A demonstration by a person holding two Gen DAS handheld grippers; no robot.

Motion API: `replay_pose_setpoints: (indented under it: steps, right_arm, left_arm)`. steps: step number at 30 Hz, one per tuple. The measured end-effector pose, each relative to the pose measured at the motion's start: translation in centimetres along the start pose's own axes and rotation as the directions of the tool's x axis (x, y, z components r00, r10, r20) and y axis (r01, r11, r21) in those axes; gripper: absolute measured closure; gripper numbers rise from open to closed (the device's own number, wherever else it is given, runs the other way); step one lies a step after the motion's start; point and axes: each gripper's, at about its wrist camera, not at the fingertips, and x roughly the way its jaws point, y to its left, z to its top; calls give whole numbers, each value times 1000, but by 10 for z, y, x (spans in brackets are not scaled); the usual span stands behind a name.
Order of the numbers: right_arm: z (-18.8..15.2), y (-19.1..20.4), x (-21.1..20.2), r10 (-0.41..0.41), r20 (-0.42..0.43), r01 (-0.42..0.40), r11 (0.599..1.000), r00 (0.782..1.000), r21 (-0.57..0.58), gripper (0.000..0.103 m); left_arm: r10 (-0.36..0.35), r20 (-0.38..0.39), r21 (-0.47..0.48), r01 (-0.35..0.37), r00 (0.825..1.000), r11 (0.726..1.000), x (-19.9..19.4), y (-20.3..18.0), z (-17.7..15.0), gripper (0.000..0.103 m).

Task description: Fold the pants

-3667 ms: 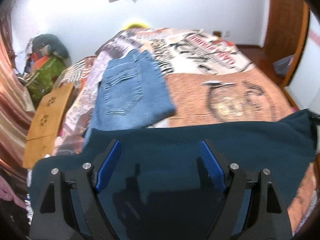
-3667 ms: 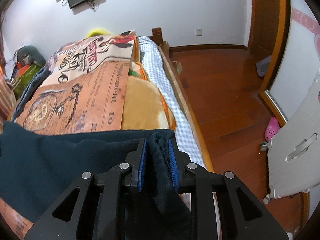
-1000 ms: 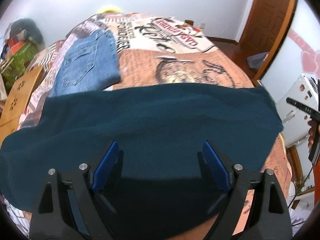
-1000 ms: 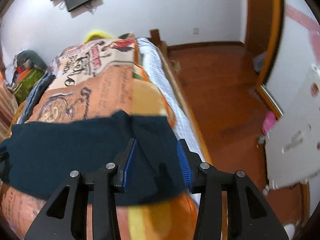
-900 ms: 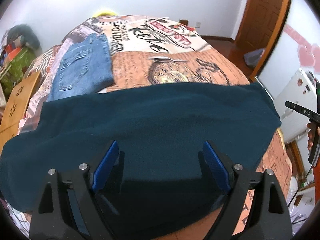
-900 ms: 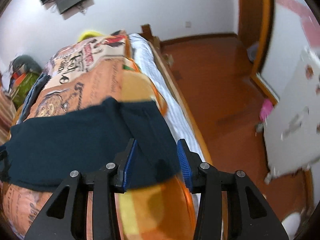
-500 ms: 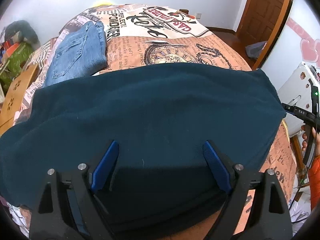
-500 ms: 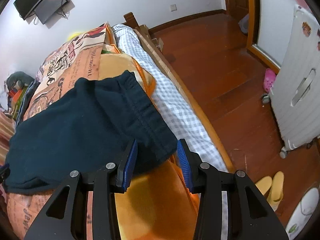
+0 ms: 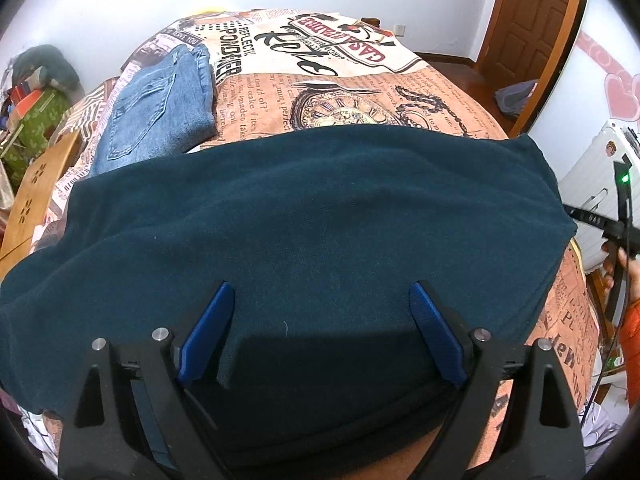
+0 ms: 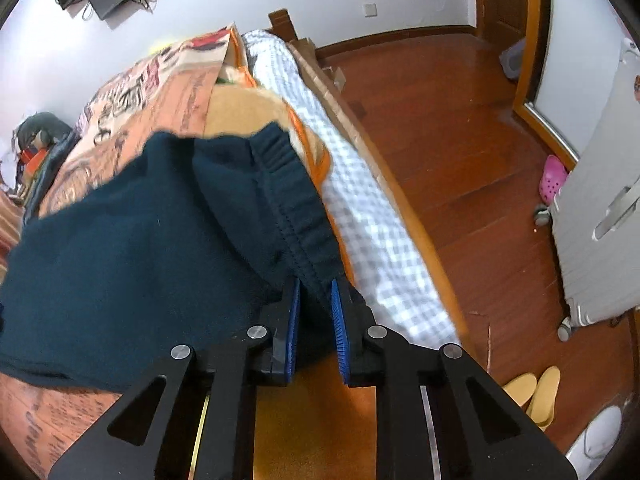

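Dark teal pants [image 9: 312, 216] lie folded lengthwise across the near part of the bed. My left gripper [image 9: 320, 320] is open, its blue pads wide apart just above the cloth near its front edge. In the right wrist view the pants [image 10: 132, 232] show their ribbed waistband [image 10: 292, 196] at the bed's right edge. My right gripper [image 10: 314, 320] is shut on the near corner of the waistband, which is lifted and bunched between the pads.
Folded blue jeans [image 9: 160, 108] lie at the far left of the printed bedspread [image 9: 360, 76]. A wooden stool [image 9: 36, 196] stands left of the bed. Right of the bed are wooden floor [image 10: 460, 128], a white suitcase [image 10: 600, 220] and slippers [image 10: 532, 392].
My right gripper, open half a second ago, has closed on the waistband corner and lifted it. My left gripper stays open and has moved slightly over the pants.
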Motion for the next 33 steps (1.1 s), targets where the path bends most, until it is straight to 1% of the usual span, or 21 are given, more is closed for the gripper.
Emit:
replay_pose_setpoints:
  steps: [2,4,7,11,14,16,18,19,20,22,23,24,25,28,30,33]
  right_arm:
    - [9,-5,-11,25,33,-26,999,999,31,85]
    - [23,-3,-18,54,69,-57,998,996,41,81]
    - [42,7,-17,39,110,-39,999,993,0,77]
    - [62,21,6,28,85,-24,999,996,-46,76]
    - [63,26,24,40,43,-38,998,998,-59,76]
    - [61,30,30,18,48,-14,997,999,-78,76]
    - [61,28,31,17,64,-12,997,998,-79,83]
    - [60,27,30,30,70,-25,997,997,-79,85]
    - [60,27,29,34,75,-28,996,997,-87,90]
    - [60,31,27,3,96,9,992,995,-125,96]
    - [61,32,26,-27,116,43,990,993,-137,103]
    - [62,33,23,-77,147,98,985,986,-144,103]
    - [65,29,22,-95,160,117,984,983,-137,103]
    - [73,16,23,-97,137,109,990,986,-86,103]
    - [73,17,16,-94,140,108,990,986,-94,102]
    - [67,24,-1,-33,123,45,994,992,-98,100]
  left_arm:
    - [0,-1,0,0,1000,1000,0,0,0,12]
    - [1,-1,0,-1,1000,1000,0,0,0,12]
    - [0,-1,0,0,1000,1000,0,1,0,12]
    - [0,-1,-2,0,1000,1000,1,1,0,12]
    - [0,-1,-1,0,1000,1000,0,1,0,11]
    - [-2,-1,-4,2,1000,1000,1,1,1,11]
    - [-3,-2,-5,3,1000,1000,2,1,1,10]
    - [-3,-2,-6,3,1000,1000,2,1,1,10]
    - [-3,-2,-5,3,1000,1000,2,1,1,10]
    - [-3,-1,-5,3,1000,1000,2,2,1,10]
    - [-3,-1,-5,3,1000,1000,2,2,1,10]
    - [-3,0,-5,3,1000,1000,2,2,1,9]
    - [-4,-1,-6,4,1000,1000,2,2,1,9]
    - [-7,2,-10,7,1000,1000,3,2,2,9]
    - [-8,2,-11,8,1000,1000,4,2,3,9]
    - [-8,1,-10,8,1000,1000,4,2,4,9]
